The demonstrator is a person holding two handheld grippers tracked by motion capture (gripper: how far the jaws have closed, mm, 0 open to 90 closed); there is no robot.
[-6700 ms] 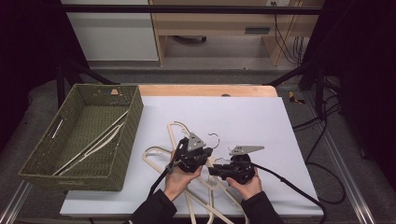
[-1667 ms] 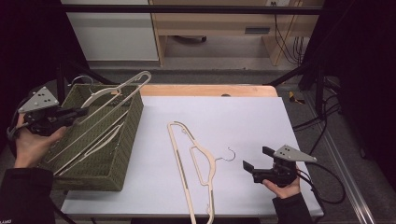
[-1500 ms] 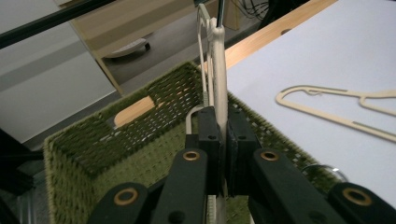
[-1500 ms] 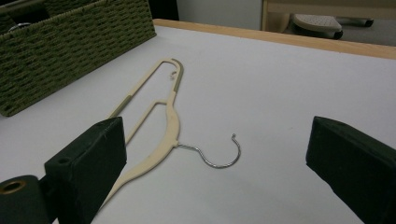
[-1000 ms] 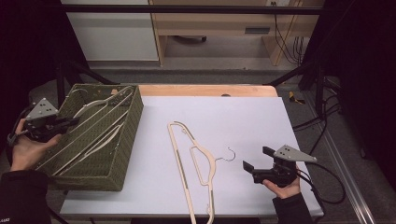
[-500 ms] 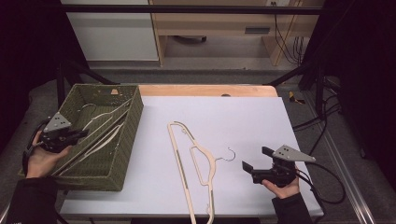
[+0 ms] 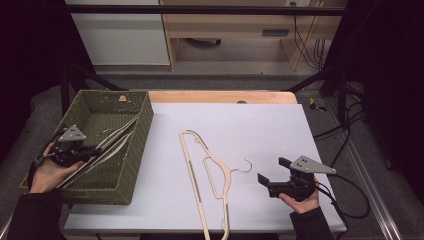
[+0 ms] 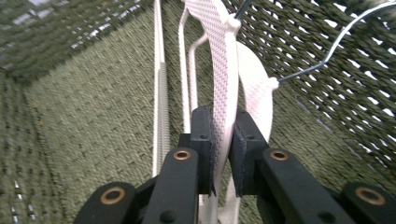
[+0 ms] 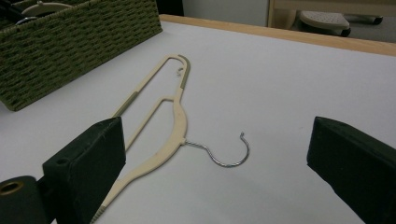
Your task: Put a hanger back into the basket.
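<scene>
We hold a white hanger (image 8: 224, 93) in the left gripper (image 8: 223, 154), its jaws clenched on the flat, textured arm of the hanger. It sits low inside the basket (image 7: 145, 135) at the left of the table (image 7: 280, 125). In the high view its long axis runs from the gripper (image 7: 82, 150) at the basket's near left up toward the far right wall, and in the left gripper view its wire hook (image 8: 327, 51) arcs off by the woven wall at the far end. Other pale hangers (image 7: 117, 137) lie in the basket alongside it on much the same slant; in the left gripper view a thin bar (image 8: 161, 102) stands just beside our jaws and a second broad arm (image 8: 257, 93) lies right behind the held one. How many hangers the basket holds, we cannot tell.

Out on the white tabletop lies a cream hanger (image 7: 210, 175), well apart from the basket. Its long axis runs near to far, slightly tilted, with the far end toward the middle of the table and the near end at the table's near edge. Its metal hook (image 7: 243, 166) points right, toward our right gripper (image 7: 272, 182). That gripper hovers near the table's near right corner, jaws spread wide and grasping nothing; in the right gripper view the cream hanger (image 9: 173, 121) and its hook (image 9: 224, 151) lie between and beyond the two jaws.
</scene>
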